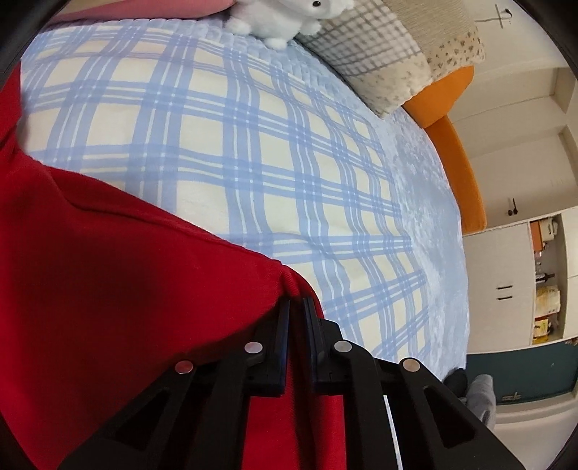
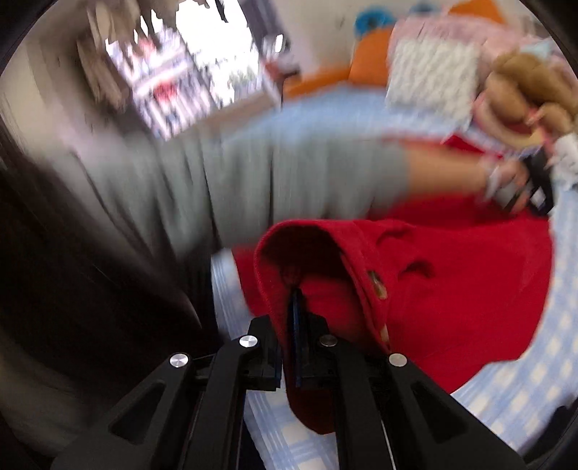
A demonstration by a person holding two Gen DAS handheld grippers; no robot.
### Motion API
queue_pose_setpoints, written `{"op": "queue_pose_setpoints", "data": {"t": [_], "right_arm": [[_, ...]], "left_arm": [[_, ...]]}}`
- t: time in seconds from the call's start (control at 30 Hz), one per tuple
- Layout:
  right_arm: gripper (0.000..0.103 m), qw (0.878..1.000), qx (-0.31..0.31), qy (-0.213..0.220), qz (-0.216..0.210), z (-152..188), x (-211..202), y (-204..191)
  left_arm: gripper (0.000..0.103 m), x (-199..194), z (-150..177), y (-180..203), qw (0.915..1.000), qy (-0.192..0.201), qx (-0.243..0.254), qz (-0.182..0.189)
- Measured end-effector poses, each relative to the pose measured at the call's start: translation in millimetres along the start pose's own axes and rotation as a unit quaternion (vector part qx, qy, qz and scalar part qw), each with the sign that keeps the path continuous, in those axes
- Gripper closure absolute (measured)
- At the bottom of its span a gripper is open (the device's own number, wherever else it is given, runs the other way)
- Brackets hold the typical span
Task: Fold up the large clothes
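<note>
One red garment (image 1: 119, 274) lies on the blue-and-cream checked bed cover (image 1: 231, 144), filling the near left of the left wrist view, its hemmed edge running down to the right. The left gripper (image 1: 297, 307) has its jaws drawn narrow on that corner of the cloth. At the far edge sit one white plush toy (image 1: 285, 18), cut off at the top, and two pale pillows (image 1: 372, 54) against an orange headboard (image 1: 458, 152); white cupboards (image 1: 505, 260) stand at the right.

The right wrist view is badly smeared. From left: a grey sleeve (image 2: 253, 173), a bare forearm, and a hand (image 2: 505, 180) gripping a dark handle, probably the other tool. Near centre, the right gripper (image 2: 294, 289) is closed tight on a raised fold of the red garment, fabric draped over both fingers. One brown plush toy (image 2: 527, 86) blurs at the far right.
</note>
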State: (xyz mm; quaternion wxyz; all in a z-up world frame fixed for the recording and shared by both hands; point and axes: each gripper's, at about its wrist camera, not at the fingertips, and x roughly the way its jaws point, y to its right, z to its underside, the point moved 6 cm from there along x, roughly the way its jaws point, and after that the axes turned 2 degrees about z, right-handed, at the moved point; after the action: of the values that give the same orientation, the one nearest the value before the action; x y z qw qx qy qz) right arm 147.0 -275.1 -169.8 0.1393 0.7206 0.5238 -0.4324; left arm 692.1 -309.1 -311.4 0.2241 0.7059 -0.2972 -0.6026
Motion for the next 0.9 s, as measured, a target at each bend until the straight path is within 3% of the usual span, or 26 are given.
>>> {"op": "queue_pose_setpoints", "data": {"t": [0.13, 0.33, 0.4, 0.53, 0.63, 0.73, 0.9], "right_arm": [[0.097, 0.999, 0.014, -0.040, -0.007, 29.4, 40.7, -1.6], [0.096, 0.998, -0.056, -0.001, 0.004, 19.0, 34.3, -32.3], [0.096, 0.996, -0.087, -0.006, 0.014, 12.0, 35.9, -33.6], [0.096, 0.995, -0.080, -0.053, 0.000, 23.7, 57.2, -17.1], [0.096, 0.993, -0.079, -0.084, 0.006, 46.4, 69.9, -13.1], [0.096, 0.993, -0.079, -0.088, 0.019, 54.1, 75.3, -9.9], [0.096, 0.991, -0.082, -0.089, 0.058, 72.5, 92.6, 5.4]], "left_arm": [[0.089, -4.5, 1.1, 1.0, 0.9998, 0.014, 0.007, 0.008], [0.087, -28.4, 0.7, 0.7, 0.9981, 0.047, 0.015, 0.036], [0.087, -41.6, -0.1, 3.0, 0.9967, 0.063, 0.022, 0.047], [0.087, -53.5, -1.4, 1.8, 0.9967, 0.073, 0.030, 0.020], [0.084, -61.1, -6.3, -8.2, 0.9952, 0.096, 0.008, 0.015], [0.083, -57.6, -5.9, -18.0, 0.9952, 0.096, -0.005, 0.014], [0.075, -46.5, 4.5, -26.0, 0.9955, 0.092, -0.002, -0.025]]}}
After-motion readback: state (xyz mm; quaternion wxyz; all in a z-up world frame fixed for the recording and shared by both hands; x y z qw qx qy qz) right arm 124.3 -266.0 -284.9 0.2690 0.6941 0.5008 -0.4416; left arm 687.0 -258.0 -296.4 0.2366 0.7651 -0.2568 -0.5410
